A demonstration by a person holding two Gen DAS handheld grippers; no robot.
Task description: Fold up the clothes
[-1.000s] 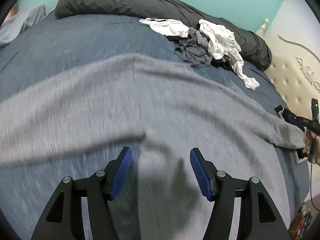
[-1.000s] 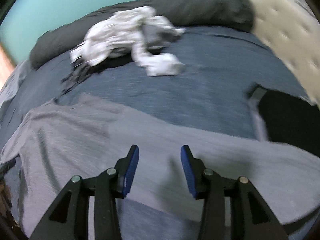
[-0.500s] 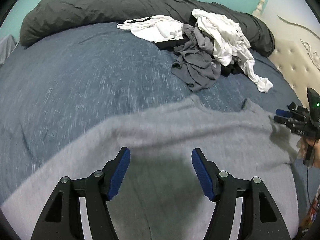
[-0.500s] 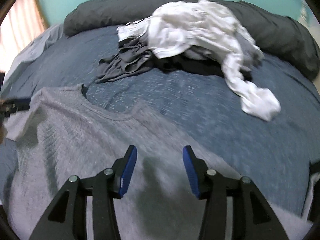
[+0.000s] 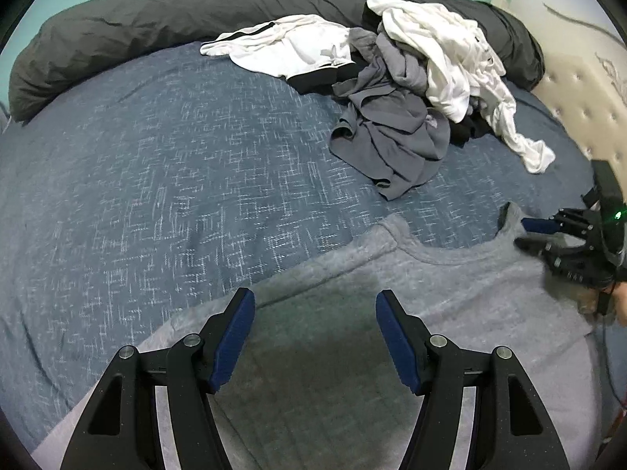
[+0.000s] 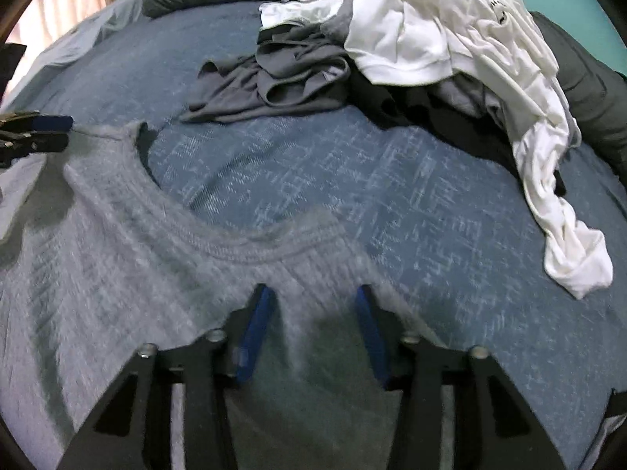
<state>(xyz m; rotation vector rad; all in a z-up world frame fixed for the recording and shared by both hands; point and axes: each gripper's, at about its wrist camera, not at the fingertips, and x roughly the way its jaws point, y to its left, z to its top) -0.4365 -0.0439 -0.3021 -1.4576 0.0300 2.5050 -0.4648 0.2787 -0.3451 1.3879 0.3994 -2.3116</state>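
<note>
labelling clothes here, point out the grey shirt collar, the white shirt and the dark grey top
grey shirt collar [image 6: 250, 252]: right wrist view, ribbed neckline band.
white shirt [image 6: 423, 35]: right wrist view, bunched body.
dark grey top [image 5: 395, 145]: left wrist view, crumpled middle.

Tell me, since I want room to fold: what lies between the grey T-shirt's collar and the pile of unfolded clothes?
Only bare blue bedspread; the right wrist view shows it clearly between the grey T-shirt and the pile.
</note>
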